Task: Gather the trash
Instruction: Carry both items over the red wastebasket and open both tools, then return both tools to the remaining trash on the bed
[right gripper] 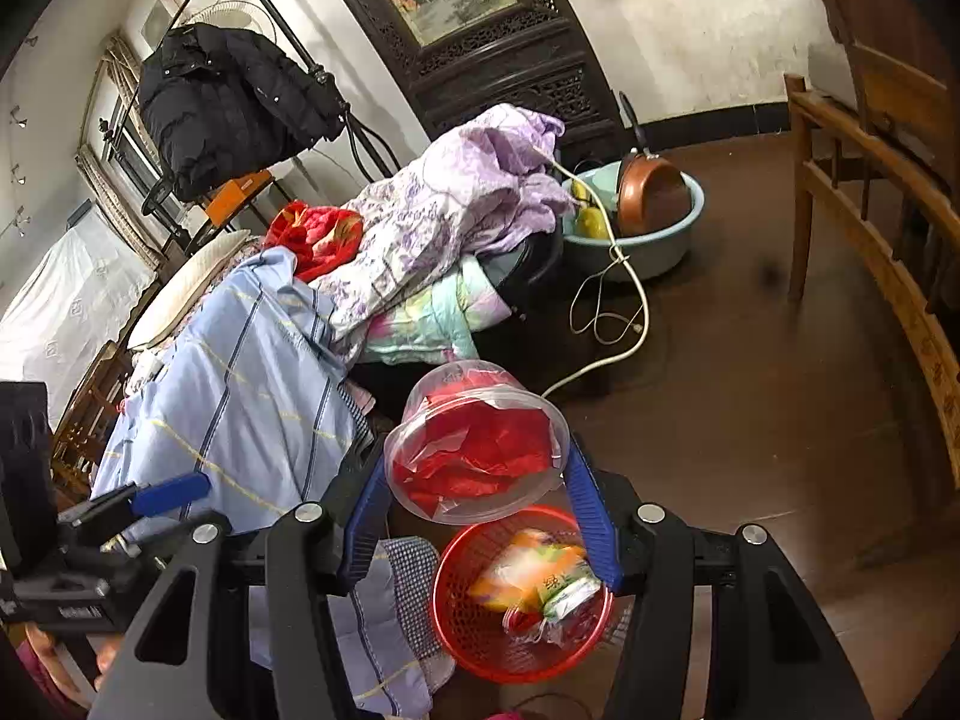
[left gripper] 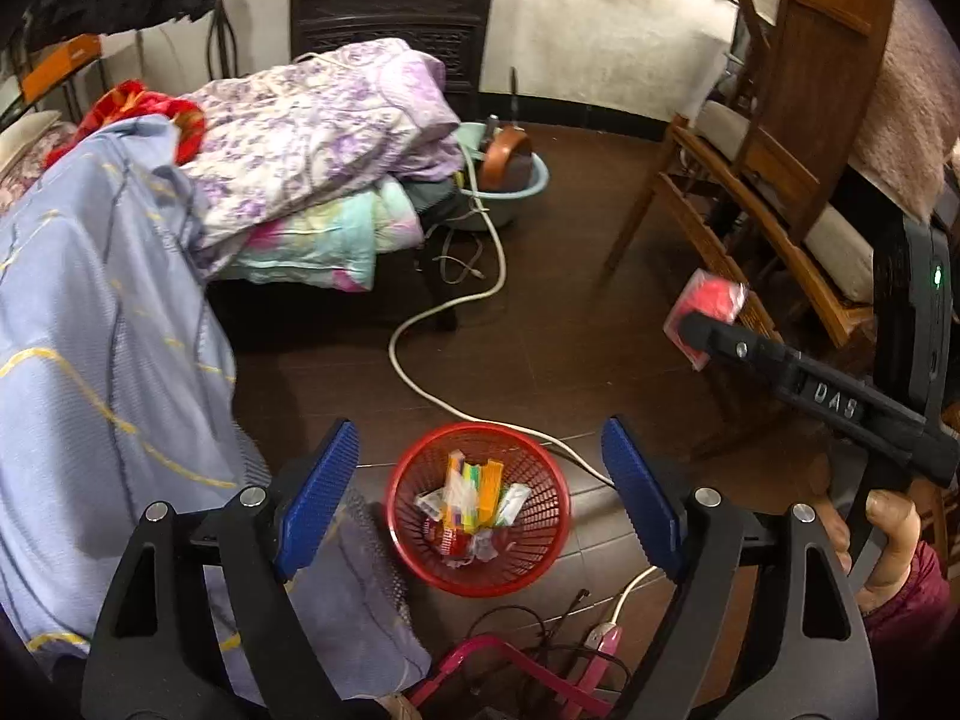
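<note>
Both grippers tilt down over the red basket (left gripper: 478, 507): left gripper (left gripper: 480, 495) spread empty, right gripper (right gripper: 477, 495) clamping a clear plastic cup (right gripper: 477, 441).

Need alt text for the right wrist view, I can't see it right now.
The right gripper clamps a clear plastic tub stuffed with red wrapping above a red mesh wastebasket already holding wrappers. Piled bedding lies left; dark floor right.
</note>
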`<state>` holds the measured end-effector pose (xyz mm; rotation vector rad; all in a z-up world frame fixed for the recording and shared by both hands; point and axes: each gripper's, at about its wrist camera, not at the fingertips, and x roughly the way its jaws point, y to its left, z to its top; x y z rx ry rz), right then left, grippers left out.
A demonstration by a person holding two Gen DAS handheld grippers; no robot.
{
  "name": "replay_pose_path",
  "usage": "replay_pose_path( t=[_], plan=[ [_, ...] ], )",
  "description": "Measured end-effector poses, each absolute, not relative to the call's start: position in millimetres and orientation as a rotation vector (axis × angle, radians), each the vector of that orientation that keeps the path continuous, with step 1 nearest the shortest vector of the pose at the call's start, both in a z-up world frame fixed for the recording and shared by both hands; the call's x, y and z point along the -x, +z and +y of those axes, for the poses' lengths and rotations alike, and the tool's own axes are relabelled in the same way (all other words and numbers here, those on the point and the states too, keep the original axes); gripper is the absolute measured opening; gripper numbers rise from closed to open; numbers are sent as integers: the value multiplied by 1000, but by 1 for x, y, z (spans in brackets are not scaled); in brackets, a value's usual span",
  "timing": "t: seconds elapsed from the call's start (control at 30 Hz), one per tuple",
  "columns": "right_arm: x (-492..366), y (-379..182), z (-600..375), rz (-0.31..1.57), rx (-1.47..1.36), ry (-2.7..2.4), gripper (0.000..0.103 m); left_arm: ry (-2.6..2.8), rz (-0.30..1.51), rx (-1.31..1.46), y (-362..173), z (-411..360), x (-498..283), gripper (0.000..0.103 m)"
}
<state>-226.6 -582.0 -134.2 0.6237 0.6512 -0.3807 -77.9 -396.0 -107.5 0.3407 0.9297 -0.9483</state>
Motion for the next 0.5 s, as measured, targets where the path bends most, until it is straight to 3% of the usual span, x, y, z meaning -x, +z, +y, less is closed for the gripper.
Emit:
replay_pose_path(
  t=[0.37, 0.43, 0.5],
  plan=[
    [205, -142, -544, 740, -567, -309, 56, -821, 867, -219, -80, -337, 52, 89],
    [198, -149, -539, 791, -559, -292, 71, -803, 865, -195, -76, -327, 47, 89],
    [193, -156, -535, 832, -554, -302, 77, -788, 865, -182, -74, -321, 44, 89]
  ],
)
